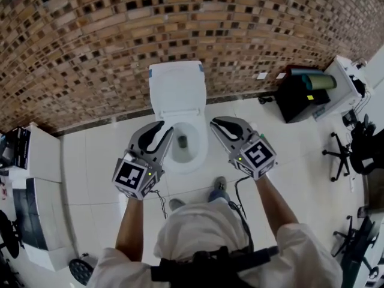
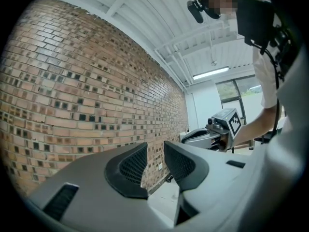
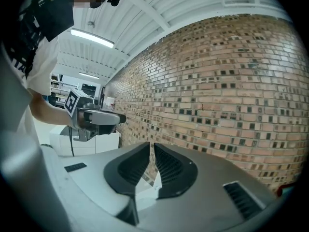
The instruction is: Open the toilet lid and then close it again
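In the head view the white toilet stands against the brick wall with its lid [image 1: 177, 86] raised upright and the bowl [image 1: 193, 158] uncovered. My left gripper [image 1: 164, 128] hovers at the bowl's left rim and touches nothing. Its jaws stand a little apart with nothing between them [image 2: 155, 151]. My right gripper [image 1: 217, 123] hangs just off the bowl's right rim, shut and empty [image 3: 152, 151]. Each gripper view looks along the brick wall and shows the other gripper, the right one [image 2: 212, 135] and the left one [image 3: 96, 117].
A black box [image 1: 298, 98] with a green roll on it stands right of the toilet beside a white cabinet [image 1: 343, 83]. Office chairs [image 1: 343, 155] fill the far right. White units [image 1: 37, 161] stand at the left. The person's shoes [image 1: 219, 188] rest on the tiles before the bowl.
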`<state>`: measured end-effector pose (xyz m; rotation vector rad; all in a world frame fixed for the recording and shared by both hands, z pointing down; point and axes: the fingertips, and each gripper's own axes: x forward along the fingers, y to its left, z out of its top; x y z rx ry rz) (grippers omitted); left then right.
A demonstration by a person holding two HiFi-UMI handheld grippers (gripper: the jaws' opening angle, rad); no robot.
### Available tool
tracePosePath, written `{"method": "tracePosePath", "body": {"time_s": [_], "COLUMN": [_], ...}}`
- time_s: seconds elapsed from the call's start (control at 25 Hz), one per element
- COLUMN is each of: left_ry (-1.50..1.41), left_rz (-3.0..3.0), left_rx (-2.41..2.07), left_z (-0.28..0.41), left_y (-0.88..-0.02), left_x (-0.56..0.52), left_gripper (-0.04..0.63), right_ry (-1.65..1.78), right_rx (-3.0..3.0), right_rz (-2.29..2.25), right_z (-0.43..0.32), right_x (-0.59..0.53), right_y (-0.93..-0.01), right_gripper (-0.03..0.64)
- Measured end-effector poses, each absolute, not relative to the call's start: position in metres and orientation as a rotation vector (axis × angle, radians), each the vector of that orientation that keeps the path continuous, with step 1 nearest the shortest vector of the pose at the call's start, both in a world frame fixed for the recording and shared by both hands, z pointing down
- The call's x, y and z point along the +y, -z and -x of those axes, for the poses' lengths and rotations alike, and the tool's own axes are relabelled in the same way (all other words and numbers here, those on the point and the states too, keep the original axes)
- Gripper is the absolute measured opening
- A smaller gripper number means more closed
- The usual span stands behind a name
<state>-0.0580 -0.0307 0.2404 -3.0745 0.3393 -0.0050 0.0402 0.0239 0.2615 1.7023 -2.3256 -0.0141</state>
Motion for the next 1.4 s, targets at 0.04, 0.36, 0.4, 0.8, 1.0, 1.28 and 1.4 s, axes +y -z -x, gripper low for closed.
{"method": "tracePosePath", "body": {"time_s": [0.04,0.36,0.4,0.8,1.0,1.28,1.4], "left_ry": [-0.003,0.022,0.025,0.097,0.101,0.187,0.202], "left_rz": [3.073,3.094,3.093,3.040,3.040,3.028,3.026], "left_rx": [0.350,0.482,0.496,0.635,0.854,0.994,0.992], "left_z": [0.060,0.085,0.086,0.043,-0.003,-0.067,-0.079], "left_y": [-0.241,-0.252,-0.253,-0.260,-0.271,-0.291,-0.296], "left_x": [-0.032,-0.044,-0.045,-0.048,-0.058,-0.072,-0.076], "left_gripper": [0.107,0.107,0.106,0.107,0.107,0.107,0.107], "right_ry": [0.003,-0.041,-0.049,-0.124,-0.073,-0.186,-0.287], "right_rx": [-2.322,-2.323,-2.319,-2.360,-2.413,-2.330,-2.306], "right_rz": [-1.698,-1.611,-1.601,-1.313,-1.084,-0.765,-0.667], "right_z": [-0.041,-0.053,-0.056,-0.138,-0.193,-0.254,-0.255], "right_x": [0.025,0.016,0.014,-0.040,-0.102,-0.196,-0.231], "right_y": [-0.264,-0.279,-0.280,-0.304,-0.305,-0.344,-0.374], "right_gripper": [0.034,0.034,0.034,0.172,0.201,0.246,0.280]}}
